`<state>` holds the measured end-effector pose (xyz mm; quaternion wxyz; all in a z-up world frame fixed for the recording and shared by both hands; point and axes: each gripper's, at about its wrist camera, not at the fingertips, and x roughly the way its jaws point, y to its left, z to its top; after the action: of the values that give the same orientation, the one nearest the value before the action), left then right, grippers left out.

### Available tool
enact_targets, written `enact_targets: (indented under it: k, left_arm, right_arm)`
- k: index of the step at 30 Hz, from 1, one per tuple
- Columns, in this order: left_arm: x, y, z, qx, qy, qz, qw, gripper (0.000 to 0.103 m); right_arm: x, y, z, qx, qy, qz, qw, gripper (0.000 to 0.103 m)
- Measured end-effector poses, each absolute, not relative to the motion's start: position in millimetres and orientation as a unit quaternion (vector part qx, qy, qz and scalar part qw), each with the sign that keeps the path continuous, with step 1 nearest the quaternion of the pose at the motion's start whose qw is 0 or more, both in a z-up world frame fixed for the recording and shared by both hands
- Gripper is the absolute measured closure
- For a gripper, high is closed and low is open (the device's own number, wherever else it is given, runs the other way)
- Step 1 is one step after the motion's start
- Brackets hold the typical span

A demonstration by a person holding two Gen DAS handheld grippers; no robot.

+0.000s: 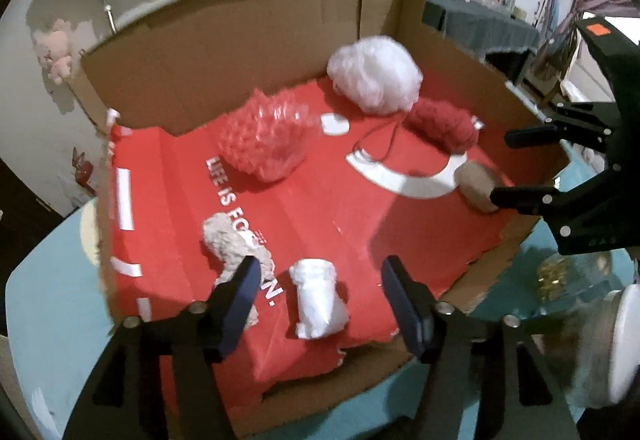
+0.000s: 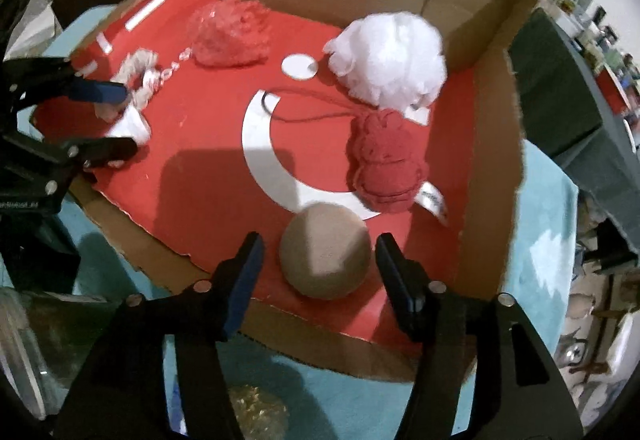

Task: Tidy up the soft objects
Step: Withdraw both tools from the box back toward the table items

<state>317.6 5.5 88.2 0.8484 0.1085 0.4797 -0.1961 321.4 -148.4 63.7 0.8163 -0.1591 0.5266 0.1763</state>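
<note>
A cut-open cardboard box (image 1: 224, 52) with a red printed floor holds soft objects. My left gripper (image 1: 320, 284) is open, its jaws on either side of a small white soft piece (image 1: 318, 298); a beige fluffy piece (image 1: 228, 244) lies by its left finger. My right gripper (image 2: 318, 260) is open around a tan ball (image 2: 324, 256), not squeezing it. The right gripper also shows in the left wrist view (image 1: 504, 168) beside the tan ball (image 1: 476, 184). Further back lie a red plush (image 2: 386, 160), a white mesh pouf (image 2: 392, 60) and crumpled bubble wrap (image 2: 228, 32).
The box sits on a teal cloth (image 1: 52, 300). Its back and right walls (image 2: 492, 144) stand up; the front edge is low and torn. A glass jar with gold contents (image 1: 560, 280) stands right of the box. Cluttered shelves and a dark table (image 1: 480, 24) are behind.
</note>
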Motion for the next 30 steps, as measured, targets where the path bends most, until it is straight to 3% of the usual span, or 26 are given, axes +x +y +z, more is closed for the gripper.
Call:
enact_targets:
  k: [17, 19, 27, 30]
  left_arm:
    - [186, 19, 196, 0.052, 0.322, -0.178, 0.928, 0.002]
    - [162, 18, 205, 0.050, 0.295, -0.176, 0.938, 0.000]
    - [81, 12, 216, 0.035, 0.206, -0.142, 0.968, 0.000]
    - [57, 10, 213, 0.026, 0.180, -0.133, 0.974, 0.000]
  right_arm:
    - [216, -168, 183, -0.108, 0.382, 0.168, 0.902, 0.023]
    - [193, -169, 195, -0.101, 0.354, 0.172, 0.914, 0.017]
    - [102, -172, 222, -0.080, 0.253, 0.168, 0.949, 0.016]
    - [71, -172, 222, -0.077, 0.221, 0.162, 0.959, 0.009]
